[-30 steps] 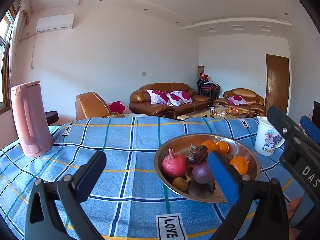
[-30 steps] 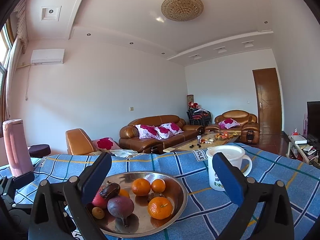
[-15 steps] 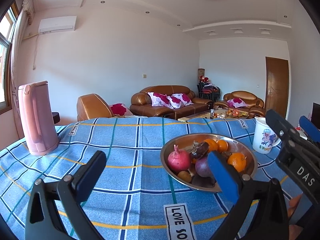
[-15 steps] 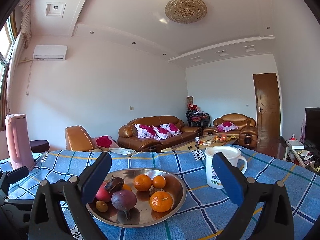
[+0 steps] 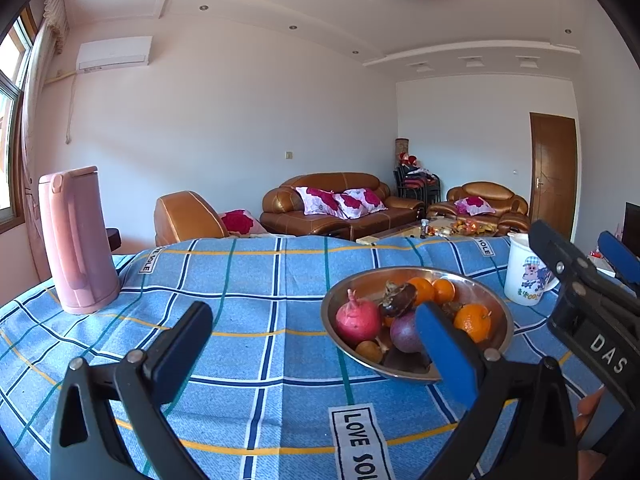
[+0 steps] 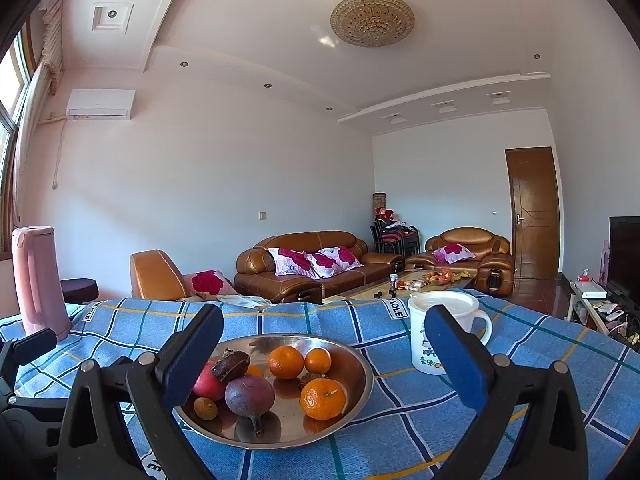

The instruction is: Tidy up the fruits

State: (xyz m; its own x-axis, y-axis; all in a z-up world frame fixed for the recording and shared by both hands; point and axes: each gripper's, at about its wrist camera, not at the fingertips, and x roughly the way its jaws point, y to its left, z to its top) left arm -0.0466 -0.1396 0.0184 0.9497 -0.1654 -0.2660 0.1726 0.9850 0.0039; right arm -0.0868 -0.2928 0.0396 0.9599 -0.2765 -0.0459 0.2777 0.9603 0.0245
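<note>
A steel bowl (image 5: 502, 320) (image 6: 360, 376) sits on the blue checked tablecloth. It holds a red pomegranate (image 5: 357, 317) (image 6: 208, 385), a purple round fruit (image 5: 405, 336) (image 6: 250, 396), three oranges (image 6: 322, 398), a dark brown fruit (image 6: 231, 363) and a small brown one (image 6: 205, 408). My left gripper (image 5: 316, 356) is open and empty, in front and left of the bowl. My right gripper (image 6: 324, 356) is open and empty, near the bowl's front; it also shows at the right in the left wrist view (image 5: 580, 276).
A pink kettle (image 5: 76, 240) (image 6: 36, 280) stands at the table's far left. A white cartoon mug (image 5: 526, 276) (image 6: 438, 332) stands right of the bowl. Brown sofas (image 6: 312, 268) and a coffee table lie beyond the table's far edge.
Both grippers have drawn back and lifted a little, so the bowl looks smaller and farther off. Their jaws stay open. Nothing on the table has moved.
</note>
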